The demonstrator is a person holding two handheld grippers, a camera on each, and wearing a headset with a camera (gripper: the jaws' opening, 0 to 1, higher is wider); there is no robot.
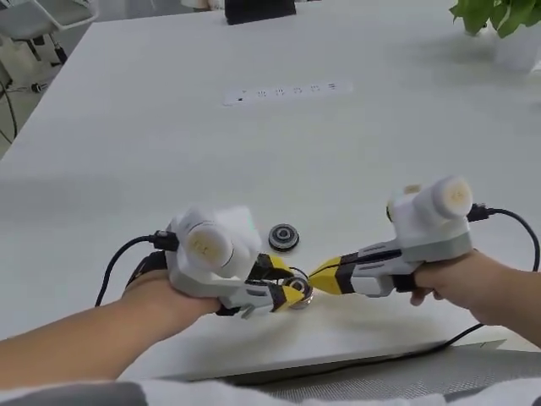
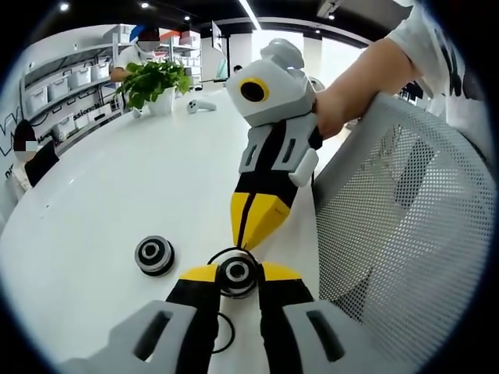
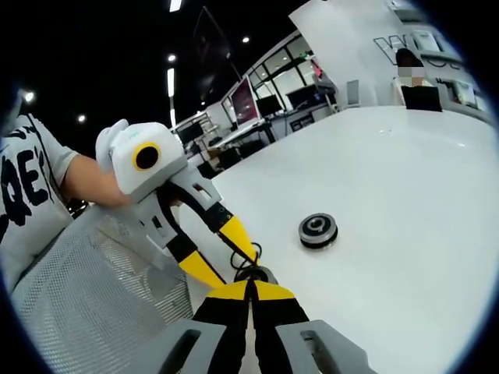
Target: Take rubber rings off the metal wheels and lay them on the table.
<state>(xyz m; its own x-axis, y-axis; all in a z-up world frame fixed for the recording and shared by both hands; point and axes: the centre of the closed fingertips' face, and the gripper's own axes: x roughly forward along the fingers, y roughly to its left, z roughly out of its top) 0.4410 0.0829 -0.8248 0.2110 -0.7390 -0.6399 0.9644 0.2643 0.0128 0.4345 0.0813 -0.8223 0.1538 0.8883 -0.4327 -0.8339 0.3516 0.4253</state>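
1. Left gripper (image 2: 237, 277): a hand is holding it over the near edge of the worktop (image 1: 169, 127). Its two yellow-tipped jaws are clenching a metal wheel (image 2: 236, 271) from both sides, with the wheel's face turned toward the gripper's camera.
2. Right gripper (image 3: 249, 290): the other hand is bringing it in from the right, tip to tip with the left one. Its jaws are pressing together on a rubber ring (image 2: 221, 252), right at the top of the held wheel.
3. Rubber ring: thin and black, it is standing off the wheel as a loose arc rather than sitting snug all round. One part is lying in the right gripper's pinch. Whether the rest is in the wheel's groove, I cannot tell.
4. Second wheel (image 1: 284, 237): it is lying flat on the worktop near the near edge, just beyond the left gripper and touching neither gripper. It is wearing a dark band round its rim.
5. Socket strip (image 1: 287, 90): it is sitting flush in the worktop, about midway across and toward the far edge.
6. Potted plant (image 1: 499, 13): it is standing at the far right corner of the worktop.
7. Black cable (image 1: 114, 266): it is trailing from the back of the left gripper over the near edge.
8. Mesh chair back (image 2: 405, 218): it is standing close against the near edge.
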